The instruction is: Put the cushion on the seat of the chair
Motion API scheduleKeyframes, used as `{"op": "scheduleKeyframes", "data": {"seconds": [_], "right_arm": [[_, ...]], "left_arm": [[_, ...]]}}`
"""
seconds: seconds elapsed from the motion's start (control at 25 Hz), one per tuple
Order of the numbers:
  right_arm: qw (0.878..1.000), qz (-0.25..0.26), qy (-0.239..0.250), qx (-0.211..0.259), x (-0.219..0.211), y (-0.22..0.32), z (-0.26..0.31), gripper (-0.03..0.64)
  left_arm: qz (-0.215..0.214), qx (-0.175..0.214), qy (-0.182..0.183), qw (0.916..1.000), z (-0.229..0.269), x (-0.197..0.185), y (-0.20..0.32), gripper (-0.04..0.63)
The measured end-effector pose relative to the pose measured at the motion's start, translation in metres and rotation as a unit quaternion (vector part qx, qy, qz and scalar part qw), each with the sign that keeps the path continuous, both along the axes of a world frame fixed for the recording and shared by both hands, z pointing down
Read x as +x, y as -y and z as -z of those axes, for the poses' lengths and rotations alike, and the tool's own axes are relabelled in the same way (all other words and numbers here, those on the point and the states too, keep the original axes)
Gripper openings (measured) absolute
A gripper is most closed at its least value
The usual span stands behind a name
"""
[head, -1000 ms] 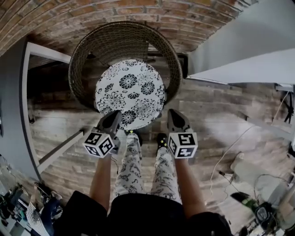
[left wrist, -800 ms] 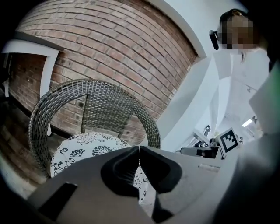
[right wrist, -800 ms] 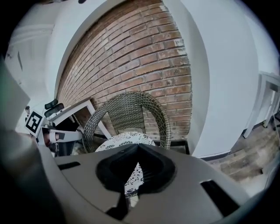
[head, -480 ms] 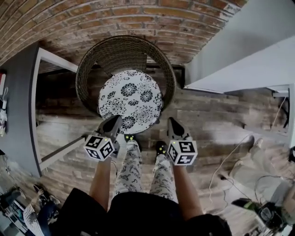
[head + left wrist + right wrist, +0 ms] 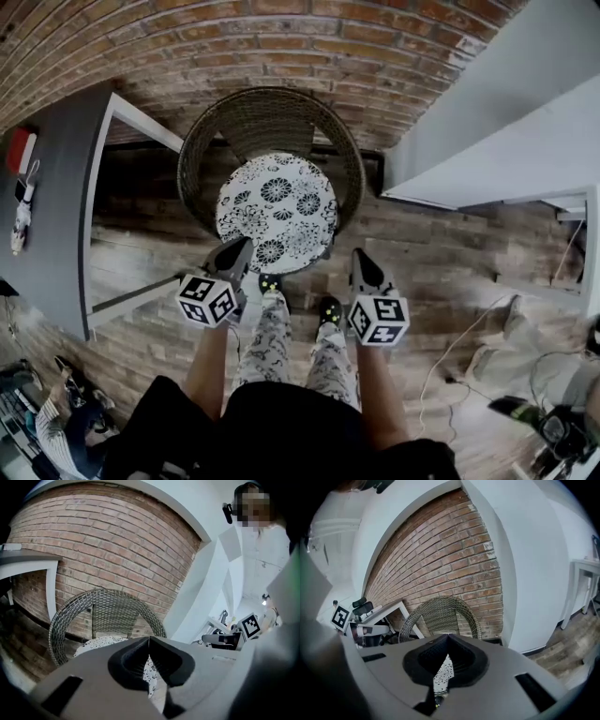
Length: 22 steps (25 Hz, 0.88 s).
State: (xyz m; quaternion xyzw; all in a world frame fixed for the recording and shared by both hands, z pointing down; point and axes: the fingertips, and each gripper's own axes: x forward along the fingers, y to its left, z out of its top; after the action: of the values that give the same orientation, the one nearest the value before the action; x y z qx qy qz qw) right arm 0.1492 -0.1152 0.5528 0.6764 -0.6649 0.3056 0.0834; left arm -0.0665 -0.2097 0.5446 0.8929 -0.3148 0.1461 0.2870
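A round white cushion with black flower print (image 5: 277, 212) lies flat on the seat of the grey wicker chair (image 5: 236, 122), which stands against the brick wall. My left gripper (image 5: 238, 248) hangs just in front of the cushion's near left edge, shut and empty. To the right of the cushion's near edge, my right gripper (image 5: 361, 259) is also shut with nothing in it. In the left gripper view the chair (image 5: 77, 616) and a strip of cushion (image 5: 96, 642) show beyond the closed jaws. The right gripper view shows the chair (image 5: 440, 613) above the closed jaws.
A grey table (image 5: 56, 202) with white legs stands at the left of the chair. A white wall corner (image 5: 487, 141) juts in at the right. Cables and gear (image 5: 525, 412) lie on the wooden floor at lower right. My legs and shoes (image 5: 295, 314) are below the cushion.
Both grippers, still shut, have drawn back from the cushion. The chair and cushion look smaller and further off in the head view. The cushion stays on the seat.
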Motion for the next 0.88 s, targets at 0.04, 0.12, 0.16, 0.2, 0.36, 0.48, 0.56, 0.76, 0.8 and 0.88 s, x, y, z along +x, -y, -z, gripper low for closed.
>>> {"op": "scheduleKeyframes", "data": {"seconds": [0.04, 0.12, 0.16, 0.2, 0.36, 0.48, 0.56, 0.76, 0.8, 0.88], "right_arm": [[1.0, 0.0, -0.003, -0.001, 0.001, -0.001, 0.004, -0.002], [1.0, 0.003, -0.005, 0.003, 0.002, -0.001, 0.013, -0.002], [1.0, 0.006, -0.004, 0.007, 0.002, -0.001, 0.018, -0.002], [1.0, 0.009, -0.004, 0.012, 0.002, 0.0, 0.023, -0.002], [1.0, 0.017, -0.004, 0.024, 0.003, 0.0, 0.037, -0.002], [0.999, 0.023, 0.0, 0.033, 0.002, 0.001, 0.047, -0.002], [0.999, 0.028, 0.0, 0.039, 0.001, 0.001, 0.054, -0.002], [0.998, 0.036, 0.002, 0.054, 0.0, 0.0, 0.071, -0.002], [0.998, 0.037, 0.002, 0.057, 0.0, 0.0, 0.075, -0.002], [0.997, 0.039, 0.001, 0.063, 0.0, -0.001, 0.083, -0.002]], "left_arm": [[0.002, 0.002, 0.0, 1.0, 0.005, -0.002, -0.001, 0.006], [0.006, 0.008, -0.001, 1.0, 0.015, -0.006, -0.001, 0.007], [0.009, 0.011, -0.002, 0.9999, 0.02, -0.007, -0.001, 0.006], [0.011, 0.014, -0.001, 0.9998, 0.024, -0.009, -0.002, 0.008], [0.022, 0.024, -0.002, 0.9995, 0.04, -0.013, -0.006, 0.006], [0.028, 0.032, 0.0, 0.9991, 0.052, -0.016, -0.008, 0.006], [0.029, 0.038, 0.002, 0.9989, 0.06, -0.018, -0.01, 0.006], [0.034, 0.05, 0.006, 0.9982, 0.078, -0.024, -0.017, 0.006], [0.035, 0.053, 0.007, 0.998, 0.082, -0.024, -0.019, 0.006], [0.037, 0.06, 0.008, 0.9975, 0.091, -0.027, -0.022, 0.006]]}}
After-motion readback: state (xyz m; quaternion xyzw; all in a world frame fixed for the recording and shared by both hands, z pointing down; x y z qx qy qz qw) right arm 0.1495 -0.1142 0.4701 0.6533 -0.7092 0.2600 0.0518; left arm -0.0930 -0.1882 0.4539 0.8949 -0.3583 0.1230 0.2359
